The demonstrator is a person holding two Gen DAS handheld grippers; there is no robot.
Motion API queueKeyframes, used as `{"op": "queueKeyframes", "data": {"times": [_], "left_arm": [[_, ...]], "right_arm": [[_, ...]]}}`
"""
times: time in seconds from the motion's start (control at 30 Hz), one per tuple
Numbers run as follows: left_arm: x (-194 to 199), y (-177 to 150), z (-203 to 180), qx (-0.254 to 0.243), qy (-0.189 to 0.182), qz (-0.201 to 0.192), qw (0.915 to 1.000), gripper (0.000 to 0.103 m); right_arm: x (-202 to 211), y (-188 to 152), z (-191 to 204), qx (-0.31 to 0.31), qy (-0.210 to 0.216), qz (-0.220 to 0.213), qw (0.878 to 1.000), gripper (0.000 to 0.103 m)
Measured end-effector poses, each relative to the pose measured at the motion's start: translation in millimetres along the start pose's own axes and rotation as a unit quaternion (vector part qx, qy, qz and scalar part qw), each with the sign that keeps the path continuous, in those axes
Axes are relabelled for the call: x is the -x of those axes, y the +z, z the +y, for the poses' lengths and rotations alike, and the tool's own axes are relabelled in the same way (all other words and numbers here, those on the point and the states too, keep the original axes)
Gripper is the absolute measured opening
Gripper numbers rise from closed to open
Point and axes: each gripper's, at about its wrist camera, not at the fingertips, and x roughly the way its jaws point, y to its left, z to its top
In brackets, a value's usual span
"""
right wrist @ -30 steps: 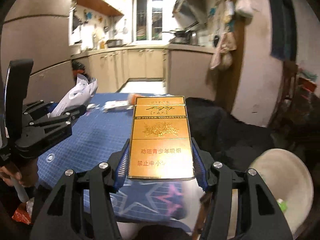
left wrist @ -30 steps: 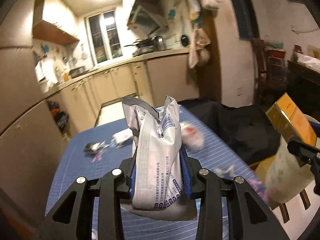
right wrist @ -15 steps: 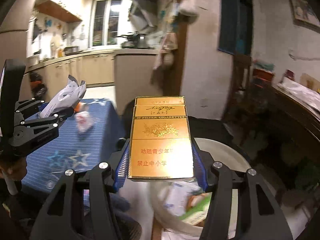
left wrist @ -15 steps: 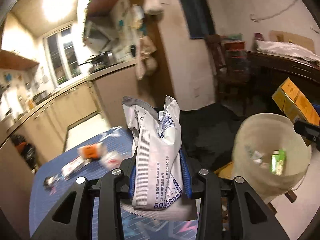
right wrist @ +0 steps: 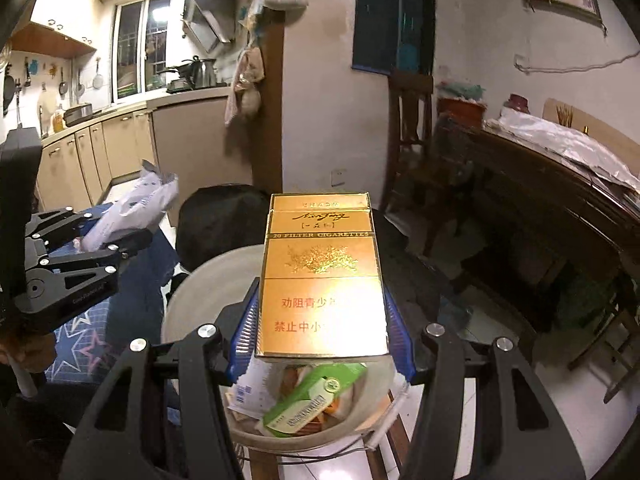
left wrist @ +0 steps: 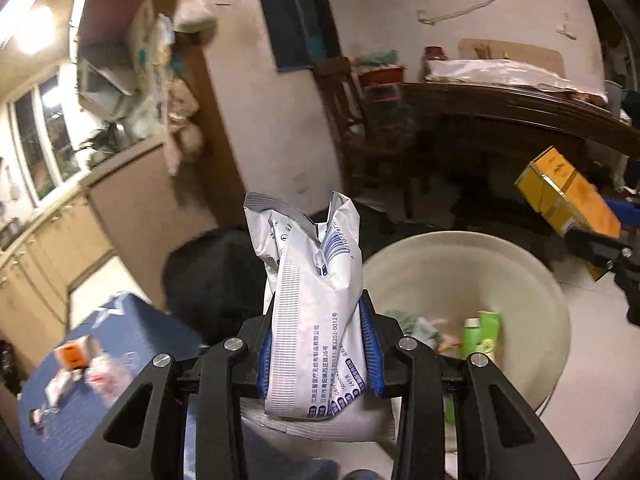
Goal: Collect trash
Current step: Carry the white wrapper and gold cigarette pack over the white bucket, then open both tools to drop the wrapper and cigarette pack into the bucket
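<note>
So the trash here is two things, one per gripper. The white pouch (left wrist: 316,312) with blue print and a barcode stands upright, pinched between the blue pads of the left gripper (left wrist: 318,344), crumpled open at the top. The gold cigarette pack (right wrist: 322,276) is clamped flat-face-up in the right gripper (right wrist: 320,320), pads pressing on both long edges. So both sets of tongs are closed on something, neither is empty.

Both are held up by the pale round bin (left wrist: 532,280). From the right wrist view the pack sits right over the bin's mouth; from the left wrist view the pouch is just to the left of the rim, with the pack visible off to the right, over the far edge.

Inside the bin there's already stuff: a green carton (right wrist: 316,396), some white paper and orange bits.

Off to the left is the blue star-patterned table (left wrist: 132,328) with a few scraps on it, blurry, including a small orange-and-white box (left wrist: 72,354). A black bag or cushion (right wrist: 224,216) sits behind the bin.
</note>
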Motion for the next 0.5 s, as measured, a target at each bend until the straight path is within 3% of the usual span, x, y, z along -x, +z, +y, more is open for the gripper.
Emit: {"op": "queueKeyframes", "data": {"times": [0.13,0.5], "left_arm": [[-19,1,-25,-0.022,-0.024,0.004,0.9995,0.038],[-45,0,-36,-0.034,-0.041,0.021,0.9984,0.038]], "right_arm": [[-5,-6,-7,-0.007,-0.002,0.007,1.000,0.053],[-23,-12,-20,-0.012,-0.007,0.031,0.999,0.053]]}}
